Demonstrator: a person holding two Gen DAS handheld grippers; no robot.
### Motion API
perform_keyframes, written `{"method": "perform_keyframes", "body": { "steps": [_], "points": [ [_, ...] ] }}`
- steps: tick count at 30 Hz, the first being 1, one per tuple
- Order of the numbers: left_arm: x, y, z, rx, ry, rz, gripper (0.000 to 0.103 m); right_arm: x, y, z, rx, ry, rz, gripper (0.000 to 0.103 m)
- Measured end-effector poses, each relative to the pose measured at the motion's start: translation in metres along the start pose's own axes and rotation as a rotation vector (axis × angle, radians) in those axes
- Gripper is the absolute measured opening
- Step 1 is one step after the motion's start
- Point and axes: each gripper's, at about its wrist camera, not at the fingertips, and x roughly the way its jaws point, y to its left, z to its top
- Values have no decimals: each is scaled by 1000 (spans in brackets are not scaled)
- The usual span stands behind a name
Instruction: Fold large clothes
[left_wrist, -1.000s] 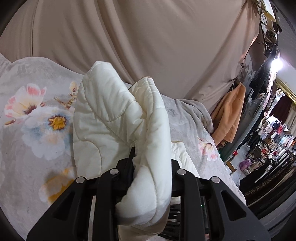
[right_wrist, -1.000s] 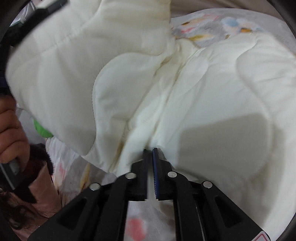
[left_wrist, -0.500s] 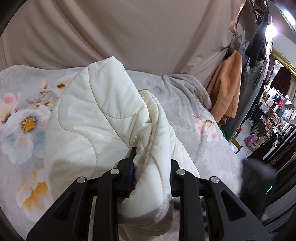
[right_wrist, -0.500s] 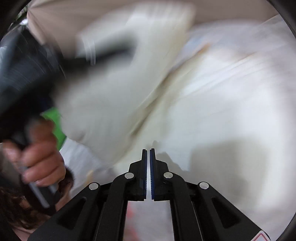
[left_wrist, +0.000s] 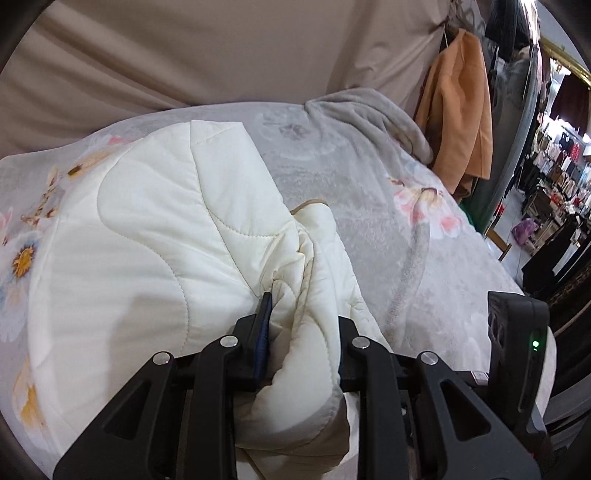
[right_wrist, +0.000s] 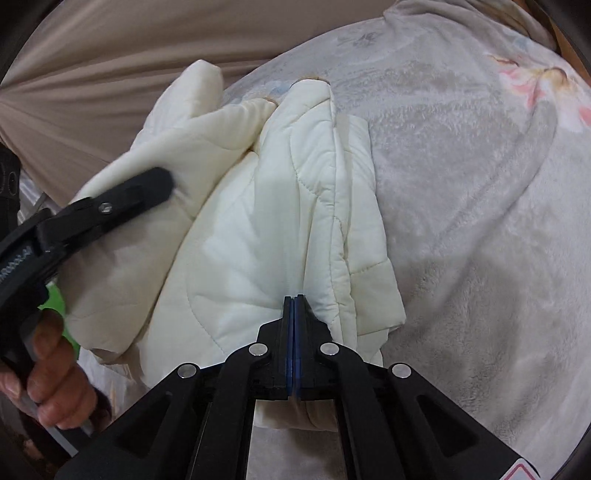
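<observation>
Left wrist view first: our left gripper (left_wrist: 301, 325) is pinching a thick fold of the cream quilted jacket (left_wrist: 155, 236), padding bunched between its jaws and spilling over the near edge. No brand tag or label shows on the garment. At the right margin we see part of our right gripper's body (left_wrist: 517, 343) with a small green light; it is cut off by the frame. On the right wrist view, our right gripper (right_wrist: 294, 314) has its blue-lined jaws pressed together with nothing visibly between them, tips just at the jacket's near hem. At the left edge, raised lettering runs along the left gripper's arm, too blurred to read, and our left hand (right_wrist: 48, 369) wraps the handle, partly out of frame. A red-bordered sticker (right_wrist: 522, 472) at the bottom corner is cropped and unreadable. The jacket lies in folds on a grey plush blanket (left_wrist: 369, 192) printed with flowers. Behind hangs a beige curtain (left_wrist: 221, 48). Farther right, an orange coat (left_wrist: 461, 107) hangs, and beyond it racks of clothing sit too small to make out.
</observation>
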Motion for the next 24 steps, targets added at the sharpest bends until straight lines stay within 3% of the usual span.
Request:
{"method": "perform_keyframes", "body": {
  "steps": [6,10,14,17,19,22,24],
  "points": [
    [35,-31,-10,62,45,-6,22,2,-18,-5,8,8,17,0],
    [51,-41,-20,120,32,62,22,8,-23,-9,7,0,30,0],
    [38,-29,-15,83,16,-4,23,-7,-29,-9,38,-27,77,0],
    [7,-11,-6,13,-8,-147,28,-42,-26,-1,47,-120,134,20],
    [-19,5,-1,-37,-27,-233,39,-65,-13,6,25,-173,182,46],
    [-64,32,7,-116,-99,-282,48,-81,7,23,-16,-198,246,69],
    [-86,49,9,-162,-141,-280,49,-77,21,34,-32,-181,258,75]
  ]
}}
